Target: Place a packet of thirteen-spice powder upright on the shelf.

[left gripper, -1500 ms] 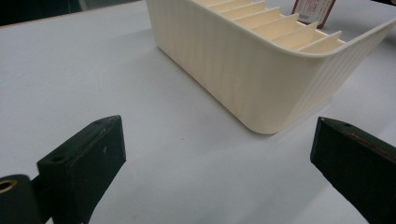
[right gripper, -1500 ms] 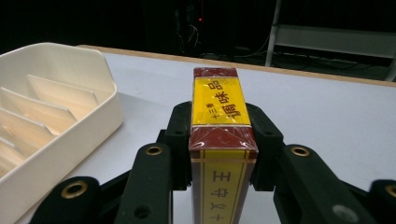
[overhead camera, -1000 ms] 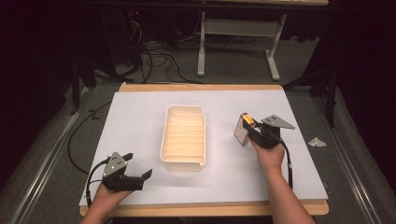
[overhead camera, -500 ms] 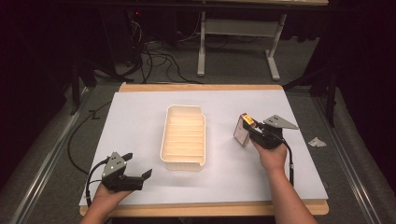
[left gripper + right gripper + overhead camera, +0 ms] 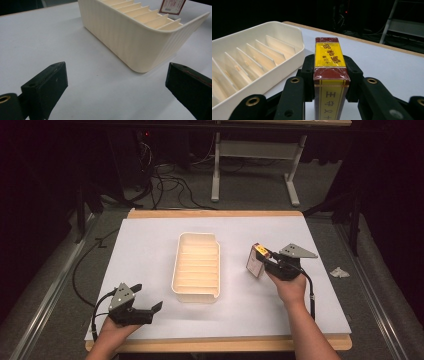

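A cream slotted tray (image 5: 196, 267) stands in the middle of the white table top; its ribbed wall (image 5: 130, 37) and dividers (image 5: 254, 57) show in both gripper views. To its right my right gripper (image 5: 259, 261) is shut on a small red and yellow box (image 5: 256, 262) with printed characters (image 5: 329, 67), held upright above the table beside the tray. Near the front left edge my left gripper (image 5: 152, 311) rests open, nothing between its fingers (image 5: 47, 85), pointing at the tray's near corner.
The white sheet (image 5: 150, 250) covers a wooden table (image 5: 215, 213). A crumpled scrap (image 5: 339, 272) lies off the table's right side. Cables (image 5: 165, 175) and a metal desk frame (image 5: 250, 155) stand on the floor beyond the far edge.
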The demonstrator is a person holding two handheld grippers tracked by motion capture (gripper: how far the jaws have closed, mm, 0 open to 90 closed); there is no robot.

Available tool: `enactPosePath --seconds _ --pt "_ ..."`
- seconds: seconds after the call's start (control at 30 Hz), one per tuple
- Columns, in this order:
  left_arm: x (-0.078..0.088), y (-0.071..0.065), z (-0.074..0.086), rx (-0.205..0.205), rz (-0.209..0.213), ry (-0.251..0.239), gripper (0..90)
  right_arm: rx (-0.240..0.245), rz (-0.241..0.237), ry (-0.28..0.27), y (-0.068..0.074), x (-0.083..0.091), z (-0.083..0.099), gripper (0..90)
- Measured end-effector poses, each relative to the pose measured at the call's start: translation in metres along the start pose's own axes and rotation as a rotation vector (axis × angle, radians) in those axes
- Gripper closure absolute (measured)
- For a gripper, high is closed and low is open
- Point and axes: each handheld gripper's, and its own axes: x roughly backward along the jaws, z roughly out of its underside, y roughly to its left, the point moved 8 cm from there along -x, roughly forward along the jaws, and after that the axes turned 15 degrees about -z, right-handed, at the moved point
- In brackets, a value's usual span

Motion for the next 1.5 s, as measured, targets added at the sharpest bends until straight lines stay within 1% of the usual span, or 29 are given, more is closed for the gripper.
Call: enactPosePath --seconds 0.07,0.1,0.13,0.2,0.23,0.3,0.47,0.5,0.57,0.63,0.73,0.8,0.83,0.93,0.97,1.0,1.03,1.07,1.13,1.17,1.2,1.27,1.33,1.37,1.4,1.47,1.5 --pt "0.000 0.000 0.000 -0.001 0.001 0.001 4.5 0.002 -0.012 -0.001 0.002 0.000 -0.001 68.4" --pt "0.000 0.000 0.001 -0.002 0.001 0.001 4.5 0.007 -0.026 -0.004 0.004 0.000 -0.002 68.3" --pt "0.000 0.000 0.000 -0.004 0.001 0.000 4.5 0.007 -0.026 -0.004 0.004 0.000 -0.002 68.4" --pt "0.000 0.000 -0.001 -0.002 0.000 -0.003 4.5 0.016 -0.040 -0.007 0.006 0.000 -0.003 68.4" --pt "0.000 0.000 -0.001 0.000 0.000 -0.004 4.5 0.030 -0.052 -0.003 0.008 0.000 -0.004 68.3" --pt "0.001 0.000 0.000 0.001 0.001 -0.004 4.5 0.032 -0.059 -0.003 0.010 0.000 -0.004 68.3" --pt "0.000 0.000 -0.001 0.005 0.002 -0.007 4.5 0.052 -0.095 -0.004 0.015 0.000 -0.006 68.3" --pt "0.001 0.000 -0.001 0.000 0.002 -0.005 4.5 0.059 -0.102 -0.005 0.016 0.000 -0.007 68.4" --pt "0.001 0.000 0.000 -0.002 0.004 -0.004 4.5 0.058 -0.116 -0.006 0.018 0.000 -0.008 68.3" --pt "0.001 -0.001 -0.002 0.009 0.005 -0.007 4.6 0.071 -0.130 -0.007 0.021 0.000 -0.009 68.3" --pt "0.001 0.000 0.000 -0.005 0.005 -0.001 4.5 0.090 -0.157 -0.005 0.026 -0.001 -0.010 68.3" --pt "0.001 -0.001 -0.001 -0.001 0.009 -0.003 4.6 0.097 -0.181 -0.010 0.030 -0.002 -0.011 68.4" --pt "0.001 -0.001 -0.001 -0.001 0.009 -0.003 4.6 0.097 -0.181 -0.010 0.030 -0.002 -0.011 68.4" --pt "0.001 -0.001 -0.001 0.008 0.010 -0.006 4.6 0.113 -0.206 -0.004 0.036 -0.003 -0.013 68.4" --pt "0.001 -0.001 -0.001 0.000 0.011 -0.002 4.6 0.120 -0.218 -0.005 0.038 -0.004 -0.014 68.4" --pt "0.002 -0.001 -0.001 0.000 0.014 -0.001 4.6 0.124 -0.236 -0.011 0.041 -0.003 -0.017 68.4" --pt "0.002 -0.001 -0.001 0.000 0.014 -0.001 4.6 0.124 -0.236 -0.011 0.041 -0.003 -0.017 68.4" --pt "0.002 -0.001 -0.002 0.007 0.014 -0.004 4.6 0.130 -0.243 -0.011 0.043 -0.003 -0.018 68.4" --pt "0.003 -0.001 -0.002 0.006 0.013 -0.006 4.6 0.153 -0.261 -0.009 0.048 -0.004 -0.023 68.4" --pt "0.004 -0.002 -0.001 0.004 0.017 -0.006 4.6 0.155 -0.272 -0.008 0.049 -0.004 -0.023 68.4" --pt "0.004 -0.002 -0.001 0.004 0.017 -0.006 4.6 0.155 -0.272 -0.008 0.049 -0.004 -0.023 68.4" --pt "0.004 -0.001 -0.002 0.003 0.016 -0.005 4.6 0.164 -0.299 -0.011 0.051 -0.005 -0.026 68.4" --pt "0.003 -0.001 -0.002 0.009 0.015 -0.007 4.6 0.179 -0.313 -0.003 0.052 -0.007 -0.028 68.4" --pt "0.003 -0.001 -0.002 0.008 0.015 -0.006 4.6 0.194 -0.328 0.006 0.053 -0.008 -0.030 68.4" --pt "0.003 -0.001 -0.001 0.008 0.017 -0.005 4.6 0.194 -0.328 0.006 0.053 -0.008 -0.030 68.4" --pt "0.003 -0.001 -0.001 0.004 0.018 -0.004 4.6 0.214 -0.351 0.009 0.055 -0.009 -0.035 68.3" --pt "0.003 -0.001 -0.002 0.008 0.017 -0.006 4.5 0.221 -0.360 0.010 0.056 -0.008 -0.038 68.3"
